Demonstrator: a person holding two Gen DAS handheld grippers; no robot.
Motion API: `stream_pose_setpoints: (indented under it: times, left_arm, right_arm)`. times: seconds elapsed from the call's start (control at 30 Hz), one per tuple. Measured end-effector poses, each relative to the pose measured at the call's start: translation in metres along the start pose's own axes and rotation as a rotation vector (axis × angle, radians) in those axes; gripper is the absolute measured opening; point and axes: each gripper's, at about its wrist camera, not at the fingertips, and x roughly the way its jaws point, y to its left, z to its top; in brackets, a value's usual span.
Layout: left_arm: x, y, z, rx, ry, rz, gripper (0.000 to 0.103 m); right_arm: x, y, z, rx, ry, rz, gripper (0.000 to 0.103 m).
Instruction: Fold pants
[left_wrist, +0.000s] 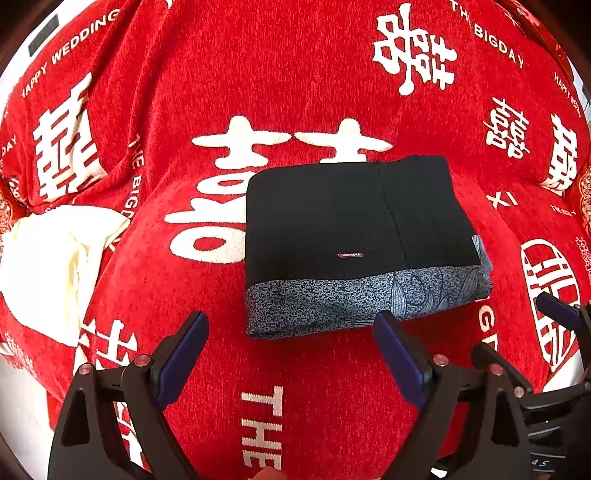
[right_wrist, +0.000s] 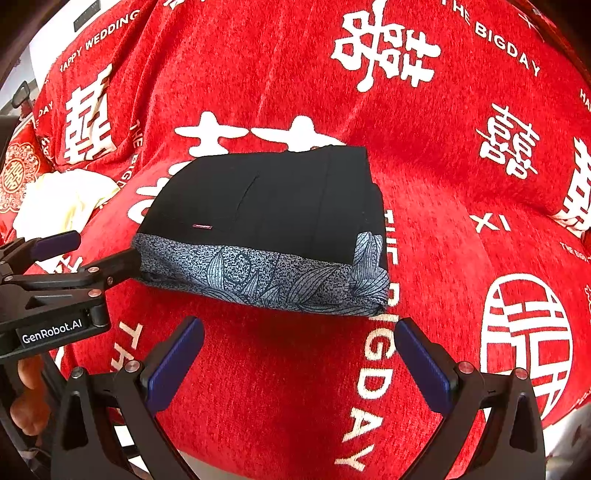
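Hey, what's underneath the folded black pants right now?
The folded pants lie on the red blanket, covering part of a big white character printed on it. The rest of that character, and anything tucked inside the folds, is hidden.

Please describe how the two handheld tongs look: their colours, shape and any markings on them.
Both tongs are matte black plastic. The left tongs and the right tongs each have two long fingers lined with dark blue pads, joined by linkages with silver and reddish round pins. In the right wrist view, the left tongs' body carries a black label with white text "GenRobot.AI". No cables or sleeves are visible.
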Motion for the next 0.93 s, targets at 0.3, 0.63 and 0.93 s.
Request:
stream_pose_setpoints:
  times: [0.3, 0.63, 0.93]
  left_arm:
    - [0.0018, 0.0011, 0.0006, -0.008, 0.007, -0.009, 0.093]
    - [0.0029, -0.0012, 0.0, -0.006, 0.017, -0.03, 0.093]
    - [-0.0034, 0.0006, -0.0017, -0.018, -0.018, -0.031, 0.096]
  right_arm:
    - [0.0013, 0.002, -0.0007, -0.004, 0.004, 0.003, 0.103]
    - [0.0018, 0.001, -0.0009, -0.001, 0.002, 0.005, 0.103]
    - [0.001, -0.0007, -0.0009, 0.003, 0.002, 0.008, 0.103]
